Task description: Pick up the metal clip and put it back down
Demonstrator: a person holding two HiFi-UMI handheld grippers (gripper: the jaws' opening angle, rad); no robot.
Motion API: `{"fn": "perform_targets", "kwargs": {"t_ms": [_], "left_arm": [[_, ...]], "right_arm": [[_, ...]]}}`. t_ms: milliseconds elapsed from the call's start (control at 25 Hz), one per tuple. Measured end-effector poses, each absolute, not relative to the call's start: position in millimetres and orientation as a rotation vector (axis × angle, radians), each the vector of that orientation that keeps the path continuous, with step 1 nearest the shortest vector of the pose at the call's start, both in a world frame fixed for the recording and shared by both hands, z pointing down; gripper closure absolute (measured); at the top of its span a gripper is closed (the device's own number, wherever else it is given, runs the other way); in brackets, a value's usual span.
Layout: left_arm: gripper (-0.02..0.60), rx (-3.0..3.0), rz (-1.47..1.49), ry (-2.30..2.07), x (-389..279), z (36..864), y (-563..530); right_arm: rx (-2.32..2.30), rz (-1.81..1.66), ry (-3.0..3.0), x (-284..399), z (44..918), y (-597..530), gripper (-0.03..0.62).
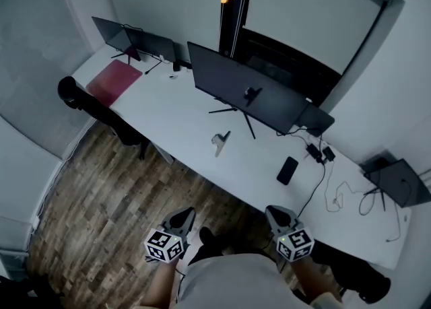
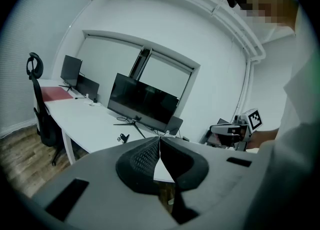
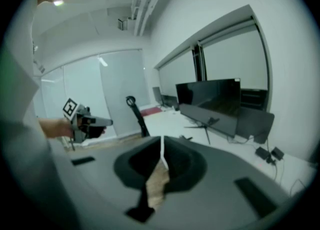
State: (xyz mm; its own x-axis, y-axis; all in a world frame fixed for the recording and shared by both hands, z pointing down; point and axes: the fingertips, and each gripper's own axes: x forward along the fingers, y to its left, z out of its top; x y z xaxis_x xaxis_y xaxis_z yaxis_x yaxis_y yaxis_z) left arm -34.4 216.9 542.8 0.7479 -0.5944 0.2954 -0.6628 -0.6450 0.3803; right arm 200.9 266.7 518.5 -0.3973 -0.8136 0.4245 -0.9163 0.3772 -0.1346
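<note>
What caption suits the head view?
Left gripper and right gripper, both shut and empty, held short of the white desk; metal clip lies before the monitor.

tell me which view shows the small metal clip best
The head view: the small metal clip lies unobstructed on the long white desk, before the wide dark monitor. The left gripper view shows only a tiny dark shape; the right gripper view a blurred speck at best.

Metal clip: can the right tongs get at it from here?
Probably yes: only bare desk lies between the right tongs and the metal clip, though the shut tongs must open first.
</note>
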Motion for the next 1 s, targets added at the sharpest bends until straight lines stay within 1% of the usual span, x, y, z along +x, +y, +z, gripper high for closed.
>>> {"fn": "perform_targets", "kwargs": {"t_ms": [200,440,1000], "left_arm": [[0.549,2.553,0.265,-0.903,-50.1,543.6,188.0],[0.549,2.545,0.257,-0.871,-73.0,547.1,162.5],[0.549,2.509,0.272,-0.872,-78.4,557.0,135.0]], "right_arm": [[1.551,0.512,-2.302,179.3,519.7,253.2,0.560],[1.574,0.500,-2.257,160.3,515.7,232.9,0.560],[1.641,0.533,-2.230,170.9,524.1,186.5,0.560]]}}
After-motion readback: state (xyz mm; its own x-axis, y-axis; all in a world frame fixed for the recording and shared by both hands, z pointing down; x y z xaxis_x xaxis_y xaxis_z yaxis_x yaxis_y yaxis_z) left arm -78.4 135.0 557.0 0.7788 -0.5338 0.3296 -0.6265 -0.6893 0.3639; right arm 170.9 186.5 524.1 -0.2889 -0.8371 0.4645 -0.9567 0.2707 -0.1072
